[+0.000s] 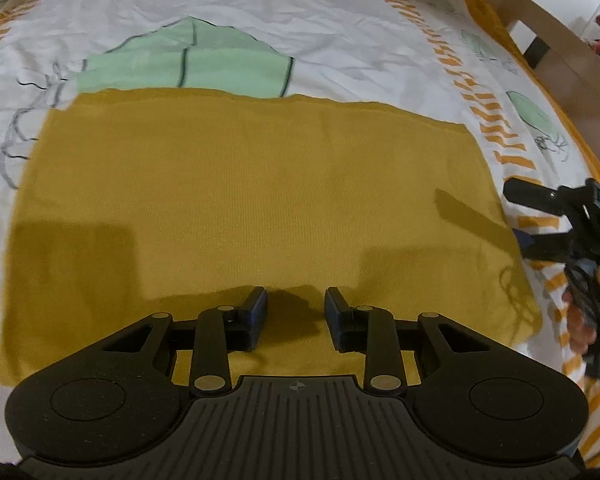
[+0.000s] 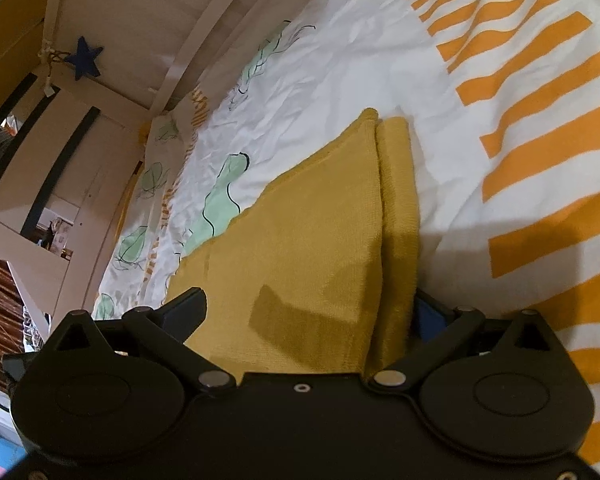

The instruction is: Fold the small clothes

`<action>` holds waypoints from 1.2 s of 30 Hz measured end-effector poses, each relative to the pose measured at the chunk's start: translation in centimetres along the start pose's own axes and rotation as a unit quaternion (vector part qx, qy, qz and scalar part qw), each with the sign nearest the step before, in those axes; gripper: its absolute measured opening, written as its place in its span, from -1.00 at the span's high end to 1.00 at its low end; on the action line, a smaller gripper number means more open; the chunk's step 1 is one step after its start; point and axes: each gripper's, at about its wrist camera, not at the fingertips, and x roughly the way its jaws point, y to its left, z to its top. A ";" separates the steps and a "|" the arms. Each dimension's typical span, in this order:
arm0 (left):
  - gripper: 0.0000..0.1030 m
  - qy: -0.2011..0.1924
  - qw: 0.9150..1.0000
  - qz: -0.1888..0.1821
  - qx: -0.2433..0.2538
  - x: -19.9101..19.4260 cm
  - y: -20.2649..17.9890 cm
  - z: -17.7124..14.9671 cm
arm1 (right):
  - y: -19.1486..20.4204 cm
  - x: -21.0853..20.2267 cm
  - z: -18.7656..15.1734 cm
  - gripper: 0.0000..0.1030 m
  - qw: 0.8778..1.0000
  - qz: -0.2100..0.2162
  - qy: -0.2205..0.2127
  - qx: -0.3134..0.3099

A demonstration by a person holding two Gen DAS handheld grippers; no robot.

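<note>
A mustard knit garment lies flat on the patterned bed cover, spread for folding. The left tool hovers above its near edge, jaws apart and empty. The right tool straddles a folded edge, jaws wide, grip unclear.

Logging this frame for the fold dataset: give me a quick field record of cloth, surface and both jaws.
garment: mustard knit cloth, spread flat, right edge folded over
surface: white bedsheet with green leaf and orange stripe print
left gripper: jaws apart, nothing between them, above cloth's near edge
right gripper: jaws wide, straddling cloth's folded edge; grip unclear
surroundings: wooden bed frame
</note>
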 end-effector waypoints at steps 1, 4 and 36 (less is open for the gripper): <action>0.40 -0.003 1.000 0.004 0.001 -0.5 0.7 -0.2 | 0.0 0.0 0.0 -1.00 1.000 0.000 0.000 -0.001; 0.40 -0.014 1.000 0.017 0.002 -1.8 2.6 -0.3 | 0.2 0.1 -0.1 -0.99 1.000 -0.001 0.000 -0.003; 0.40 -0.047 0.996 0.054 -0.053 -3.4 12.6 3.4 | 0.7 0.4 -1.1 -0.27 0.999 -0.032 -0.031 0.004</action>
